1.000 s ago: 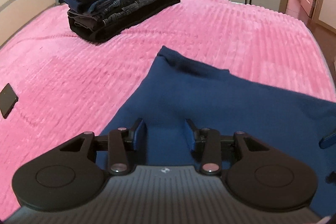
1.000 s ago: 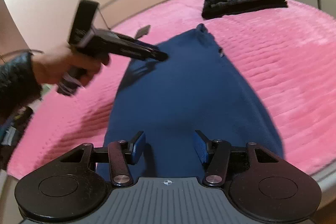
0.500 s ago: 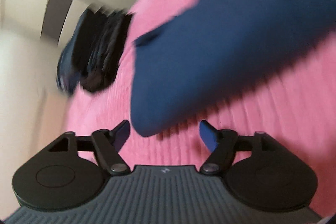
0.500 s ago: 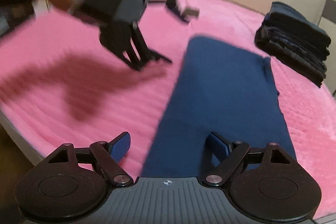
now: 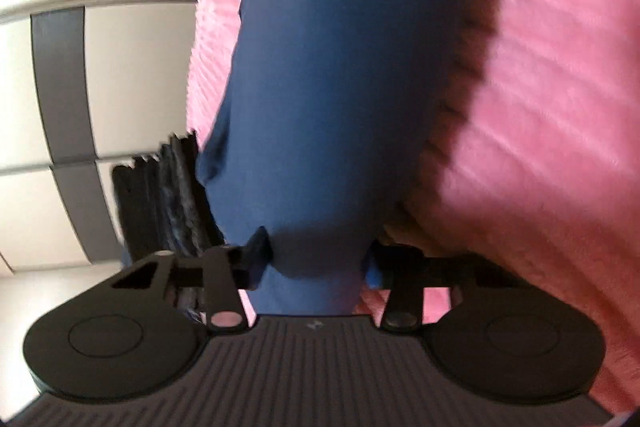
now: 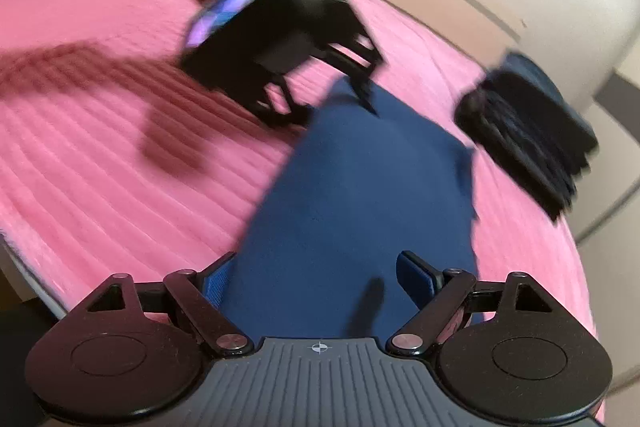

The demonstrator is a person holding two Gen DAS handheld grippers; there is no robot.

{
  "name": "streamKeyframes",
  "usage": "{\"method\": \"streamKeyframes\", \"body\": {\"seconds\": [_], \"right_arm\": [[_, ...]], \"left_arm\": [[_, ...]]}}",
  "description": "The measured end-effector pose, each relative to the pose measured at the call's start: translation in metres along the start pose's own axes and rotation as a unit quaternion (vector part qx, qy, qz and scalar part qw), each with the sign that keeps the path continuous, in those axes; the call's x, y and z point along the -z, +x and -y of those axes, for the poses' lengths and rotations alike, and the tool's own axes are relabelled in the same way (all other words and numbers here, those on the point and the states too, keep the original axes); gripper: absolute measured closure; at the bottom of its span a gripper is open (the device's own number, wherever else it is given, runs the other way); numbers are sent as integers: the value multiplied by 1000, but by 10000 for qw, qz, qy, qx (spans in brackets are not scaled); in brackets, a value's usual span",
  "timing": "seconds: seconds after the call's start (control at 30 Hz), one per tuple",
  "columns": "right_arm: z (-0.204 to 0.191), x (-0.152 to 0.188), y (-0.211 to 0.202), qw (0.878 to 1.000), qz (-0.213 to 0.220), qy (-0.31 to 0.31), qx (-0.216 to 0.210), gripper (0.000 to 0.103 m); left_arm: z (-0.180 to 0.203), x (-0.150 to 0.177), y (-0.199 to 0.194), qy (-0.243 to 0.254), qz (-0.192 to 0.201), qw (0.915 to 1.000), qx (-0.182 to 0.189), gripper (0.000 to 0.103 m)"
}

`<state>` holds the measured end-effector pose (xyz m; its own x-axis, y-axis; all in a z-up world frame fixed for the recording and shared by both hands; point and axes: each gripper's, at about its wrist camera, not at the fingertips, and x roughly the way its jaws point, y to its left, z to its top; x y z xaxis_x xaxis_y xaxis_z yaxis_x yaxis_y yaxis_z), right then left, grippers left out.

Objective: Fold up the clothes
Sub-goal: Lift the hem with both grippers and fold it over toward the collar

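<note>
The navy garment (image 6: 360,195) is lying long and flat on the pink bed (image 6: 100,167), near the stack of folded clothes (image 6: 532,139). The left claw (image 5: 316,259) is standing open astride its far end; closing shallow risks pinching one layer or bedding. The right claw (image 6: 316,283) is gaping over the near end, holding nothing.

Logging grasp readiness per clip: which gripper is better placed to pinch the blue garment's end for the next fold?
Left, probably. The left gripper has the blue garment's rounded end between its open fingers. The right gripper hovers open over the other end.
</note>
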<state>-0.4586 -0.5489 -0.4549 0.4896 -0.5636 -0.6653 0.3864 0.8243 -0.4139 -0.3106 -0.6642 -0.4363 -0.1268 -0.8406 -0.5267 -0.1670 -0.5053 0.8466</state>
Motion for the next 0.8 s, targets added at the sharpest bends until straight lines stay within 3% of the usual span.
{"method": "streamKeyframes", "body": {"seconds": [0.07, 0.2, 0.27, 0.47, 0.6, 0.73, 0.77, 0.8], "right_arm": [[4, 5, -1, 9999, -19, -119, 31, 19], [12, 14, -4, 9993, -58, -358, 91, 20], [16, 19, -5, 9988, -78, -477, 122, 34], [29, 56, -41, 9959, 51, -795, 429, 34], [4, 77, -42, 9919, 130, -1207, 363, 34], [-14, 81, -30, 9822, 407, -1790, 405, 36], [-7, 79, -31, 9829, 464, -1750, 330, 56], [0, 76, -32, 9836, 522, -1710, 255, 69]], "left_arm": [[-11, -4, -4, -319, -121, 9993, 159, 75], [-36, -16, -35, -1063, -450, 9915, 595, 76], [-45, -23, -56, -1404, -606, 9849, 817, 76], [-33, -52, -150, -2822, -729, 9460, 1418, 76], [-4, -79, -170, -3315, -945, 9307, 1222, 76], [-2, -81, -168, -3836, -1079, 9106, 1095, 76], [-4, -79, -169, -3900, -1082, 9079, 1096, 76], [-8, -76, -170, -3926, -1069, 9069, 1098, 76]]}}
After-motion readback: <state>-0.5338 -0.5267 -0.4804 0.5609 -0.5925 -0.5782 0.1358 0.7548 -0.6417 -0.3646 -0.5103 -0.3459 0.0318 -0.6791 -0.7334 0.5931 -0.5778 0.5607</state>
